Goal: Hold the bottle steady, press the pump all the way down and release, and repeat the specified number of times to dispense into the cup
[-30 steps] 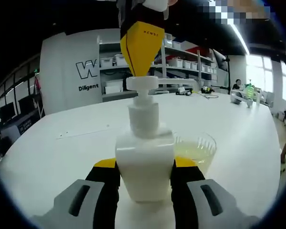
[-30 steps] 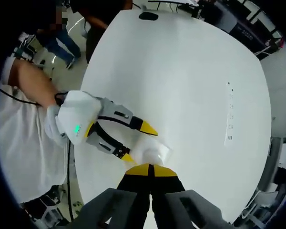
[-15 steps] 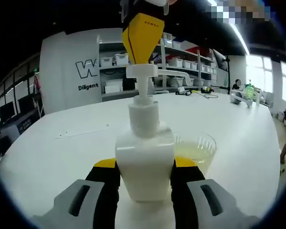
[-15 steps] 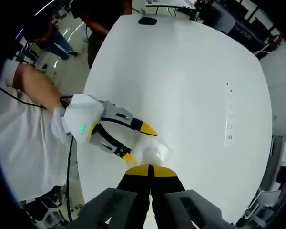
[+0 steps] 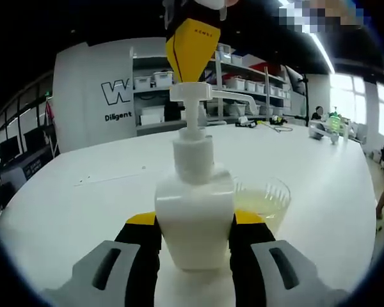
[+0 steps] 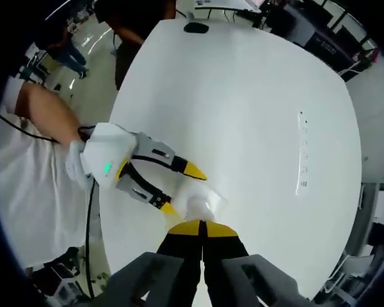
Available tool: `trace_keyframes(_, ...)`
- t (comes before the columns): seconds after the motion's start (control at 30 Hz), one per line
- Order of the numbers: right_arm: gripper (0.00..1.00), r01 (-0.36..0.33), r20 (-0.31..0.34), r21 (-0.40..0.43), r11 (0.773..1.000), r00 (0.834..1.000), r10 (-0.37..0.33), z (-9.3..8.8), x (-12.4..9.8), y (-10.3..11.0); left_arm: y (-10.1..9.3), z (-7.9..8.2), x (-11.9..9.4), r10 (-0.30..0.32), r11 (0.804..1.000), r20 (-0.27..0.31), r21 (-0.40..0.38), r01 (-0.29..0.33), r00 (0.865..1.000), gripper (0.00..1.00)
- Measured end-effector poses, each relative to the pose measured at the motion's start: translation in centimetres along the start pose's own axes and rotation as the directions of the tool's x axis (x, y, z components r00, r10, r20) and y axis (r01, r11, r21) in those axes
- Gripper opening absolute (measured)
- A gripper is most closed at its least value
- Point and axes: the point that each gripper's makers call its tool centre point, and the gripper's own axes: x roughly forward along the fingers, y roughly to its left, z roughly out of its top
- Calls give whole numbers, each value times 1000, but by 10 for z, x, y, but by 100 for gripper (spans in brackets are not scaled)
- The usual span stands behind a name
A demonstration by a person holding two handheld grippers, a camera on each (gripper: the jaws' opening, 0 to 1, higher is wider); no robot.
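White bottle [image 5: 194, 220] on tabletop [image 5: 83, 204], left tongs [image 5: 193, 240] squeezing both sides. Right tongs [image 5: 192, 48] pinched together atop pump [image 5: 191, 94]. Cup [image 5: 262, 201] beside. Bottle smooth, tips easily; push straight down.

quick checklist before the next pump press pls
1. Bottle held steady: the left claw grips the white bottle on both sides, upright on the table. Ok.
2. Pump head fully up, stem showing. Ok.
3. Right claw shut, its tip directly above the pump head. Ok.
4. Right claw touching the pump head: cannot tell.
5. Spout over the cup: it points toward the cup's side; exact alignment cannot tell.
6. Cup upright beside the bottle, yellowish liquid inside, far from full. Ok.
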Motion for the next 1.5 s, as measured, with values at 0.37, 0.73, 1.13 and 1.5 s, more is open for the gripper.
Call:
trace_keyframes(0.37, 0, 5, 13, -3, 1000, 1000, -5, -1, -1, 1, 0, 0, 0, -3, 1000, 1, 0, 3, 1000, 40)
trace_keyframes(0.73, 0, 16, -41, -27, 1000, 999, -17, -1, 1, 5, 0, 0, 1, -5, 1000, -2, 1, 5, 1000, 39)
trace_keyframes(1.13, 0, -3, -75, -14, 1000, 997, 2, -5, 10, 11, 0, -1, 1, -10, 1000, -4, 8, 10, 1000, 39)
trace_keyframes(1.5, 0, -1, -60, 20, 1000, 998, 2, -5, 9, 12, -1, -1, 1, -11, 1000, -1, 4, 11, 1000, 39)
